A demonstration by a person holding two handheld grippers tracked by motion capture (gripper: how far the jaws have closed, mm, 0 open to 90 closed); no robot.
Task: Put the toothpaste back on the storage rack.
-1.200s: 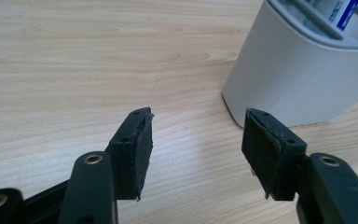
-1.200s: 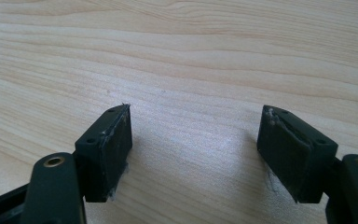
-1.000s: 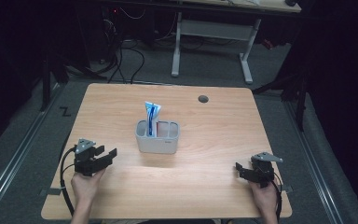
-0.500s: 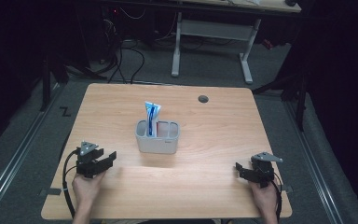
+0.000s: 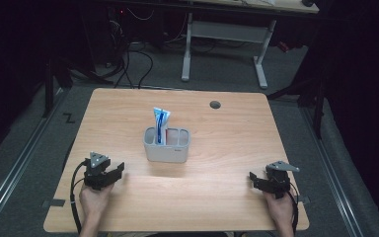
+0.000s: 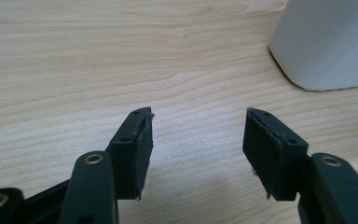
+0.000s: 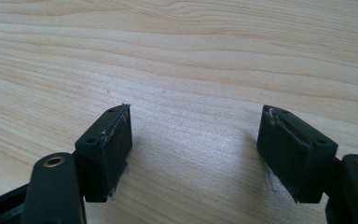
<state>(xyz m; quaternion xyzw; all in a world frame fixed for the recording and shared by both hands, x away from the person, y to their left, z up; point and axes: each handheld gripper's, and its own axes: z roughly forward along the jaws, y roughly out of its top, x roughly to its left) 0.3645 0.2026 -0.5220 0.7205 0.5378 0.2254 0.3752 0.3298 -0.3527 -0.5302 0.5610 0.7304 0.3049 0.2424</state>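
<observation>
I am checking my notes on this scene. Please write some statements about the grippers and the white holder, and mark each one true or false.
1. The left gripper is open with nothing between its jaws. True.
2. The right gripper is shut on the toothpaste tube. False: it is open and empty, over bare table.
3. The toothpaste tube stands upright in the white holder. True.
4. The white holder lies tipped over at the table's far edge. False: it stands upright near the middle.
5. The left gripper touches the holder. False: they are apart.
</observation>
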